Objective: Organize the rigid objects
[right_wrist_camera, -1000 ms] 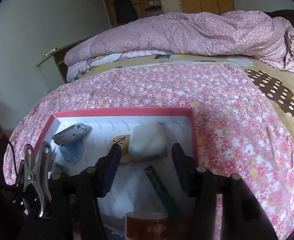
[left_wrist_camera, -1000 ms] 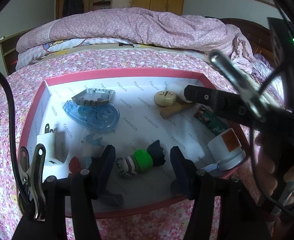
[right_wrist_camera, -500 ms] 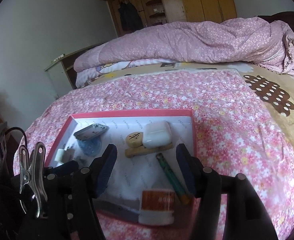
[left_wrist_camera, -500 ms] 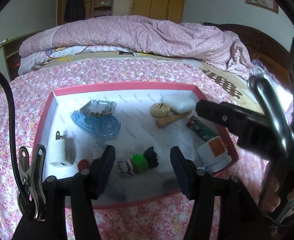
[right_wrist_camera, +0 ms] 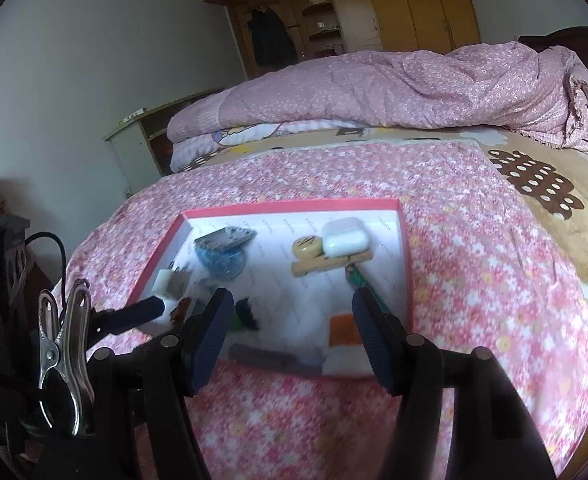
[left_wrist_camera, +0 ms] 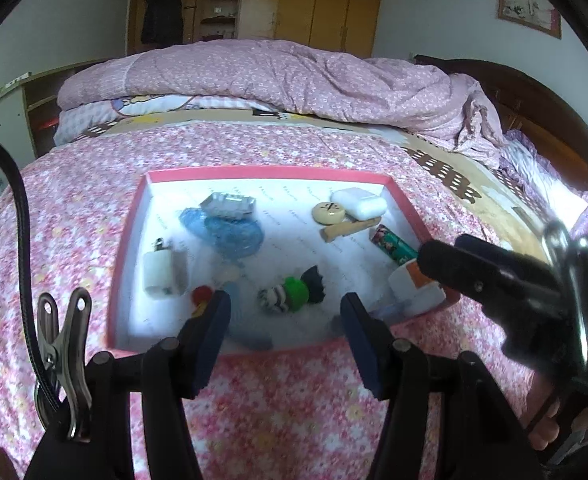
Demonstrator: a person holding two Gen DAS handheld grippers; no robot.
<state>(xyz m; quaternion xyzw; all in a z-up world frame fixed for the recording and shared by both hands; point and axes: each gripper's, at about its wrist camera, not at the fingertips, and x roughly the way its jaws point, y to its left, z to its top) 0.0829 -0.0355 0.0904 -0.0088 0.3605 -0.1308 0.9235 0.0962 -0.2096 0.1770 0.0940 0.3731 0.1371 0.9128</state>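
Both tools hang above the near edge of the pink-rimmed box (left_wrist_camera: 128,240), which sits on the flowered bedspread (left_wrist_camera: 74,208), and neither has hold of anything. The left tool (left_wrist_camera: 284,320) stands about half open with only the box floor between its pads; the right tool (right_wrist_camera: 290,324) is likewise parted and empty.

The main risk I judge is the soft bed: pressing down on a piece could tilt the shallow box or sink it into the bedspread, so that small things slide together. The two tools are also close to each other at the right corner, where the right tool's finger (left_wrist_camera: 453,264) overhangs the white container with an orange label (left_wrist_camera: 409,284), and could knock it.

Inside the box lie many small hard pieces. At the far right a white earbud case (right_wrist_camera: 343,240) touches a round wooden disc (right_wrist_camera: 305,247) and a wooden clothes peg (right_wrist_camera: 329,266), with a green patterned lighter (left_wrist_camera: 393,246) beside them. At the far left a grey metal piece (left_wrist_camera: 228,205) rests on a blue tape dispenser (left_wrist_camera: 230,232). Near the left wall stands a white plug adapter (left_wrist_camera: 162,272), and close to the front lies a little figure in green (left_wrist_camera: 292,294)
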